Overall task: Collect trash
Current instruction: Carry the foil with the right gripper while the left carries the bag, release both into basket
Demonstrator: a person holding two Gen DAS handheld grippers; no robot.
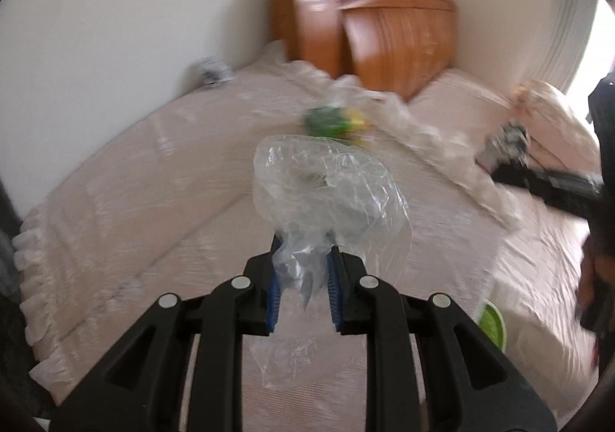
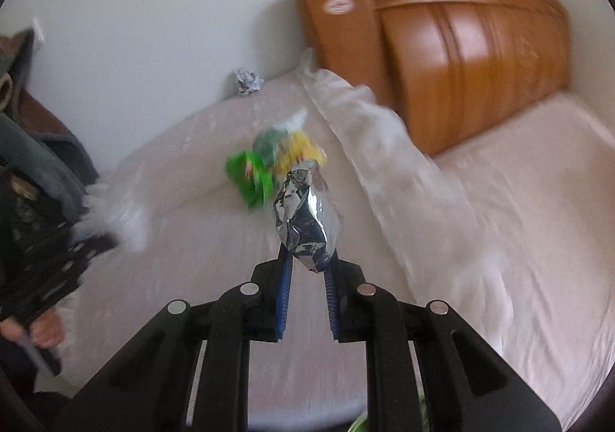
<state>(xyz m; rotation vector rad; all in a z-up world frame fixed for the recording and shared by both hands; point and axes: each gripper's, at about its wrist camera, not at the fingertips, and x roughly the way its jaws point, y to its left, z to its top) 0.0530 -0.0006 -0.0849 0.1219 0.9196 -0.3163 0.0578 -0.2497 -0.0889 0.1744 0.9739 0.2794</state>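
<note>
A: Left wrist view. The left gripper [image 1: 301,270] is clenched on a crumpled clear plastic bag [image 1: 326,190], which balloons out beyond the fingertips, thin and glossy. Further ahead of the jaws, a green and yellow wrapper [image 1: 334,120] lies on the bed [image 1: 134,182], loose clear film [image 1: 434,140] trailing to its right.

B: And off to the jaws' right?

A: The right gripper [image 1: 507,142], blurred, carrying something silvery.

B: Right wrist view. That gripper [image 2: 307,259] is grasping a crushed foil packet [image 2: 307,213], creased and mirror-bright, pinched by its lower end. Ahead and slightly left of the jaws sits the wrapper [image 2: 265,166]; far beyond, by the wall, a crumpled paper ball [image 2: 248,81].

A: Progress?

B: Two pieces are in hand; the wrapper, the film and the paper ball look uncollected. No bin is in view. I judge the task roughly midway.
</note>
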